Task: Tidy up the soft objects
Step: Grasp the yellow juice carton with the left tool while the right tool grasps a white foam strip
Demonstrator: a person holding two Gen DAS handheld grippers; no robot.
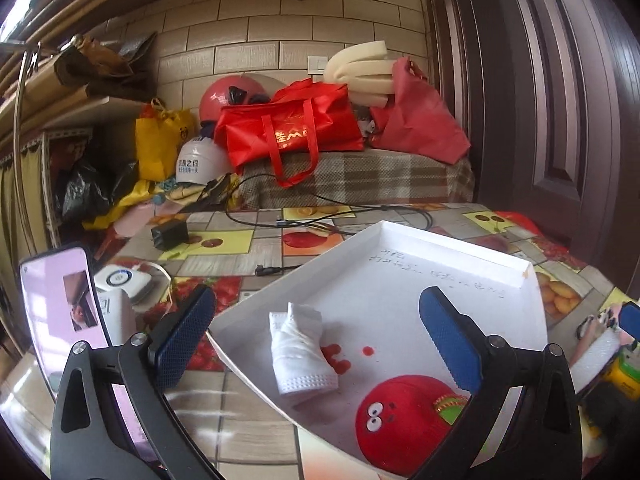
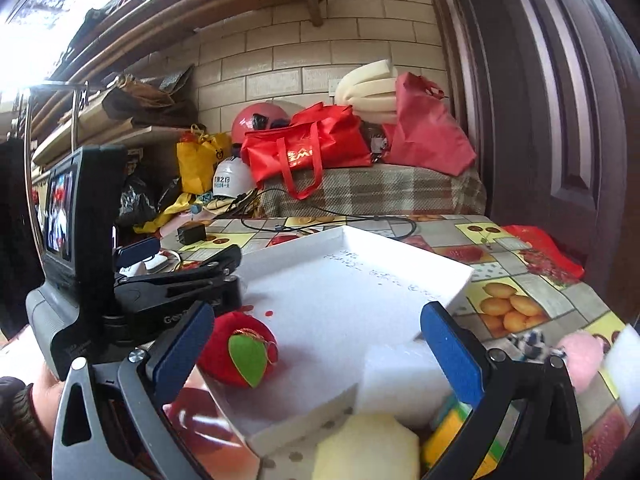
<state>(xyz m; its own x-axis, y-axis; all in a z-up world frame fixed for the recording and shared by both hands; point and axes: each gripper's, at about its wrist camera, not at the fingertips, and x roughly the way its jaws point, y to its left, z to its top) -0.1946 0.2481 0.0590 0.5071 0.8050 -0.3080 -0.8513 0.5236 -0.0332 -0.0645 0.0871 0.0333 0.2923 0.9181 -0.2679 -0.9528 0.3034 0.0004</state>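
Just below left tool [image 1: 316,332]: red plush apple [image 1: 404,420]

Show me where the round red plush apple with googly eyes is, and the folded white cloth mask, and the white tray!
round red plush apple with googly eyes [image 1: 400,424], left wrist view, red front.
folded white cloth mask [image 1: 300,352], left wrist view, middle fold.
white tray [image 1: 460,240], left wrist view, far rim.

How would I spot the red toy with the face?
Find the white tray on the fruit-print tablecloth. In its near corner lies the round red plush apple, beside a folded white cloth; only it has googly eyes and a green leaf.
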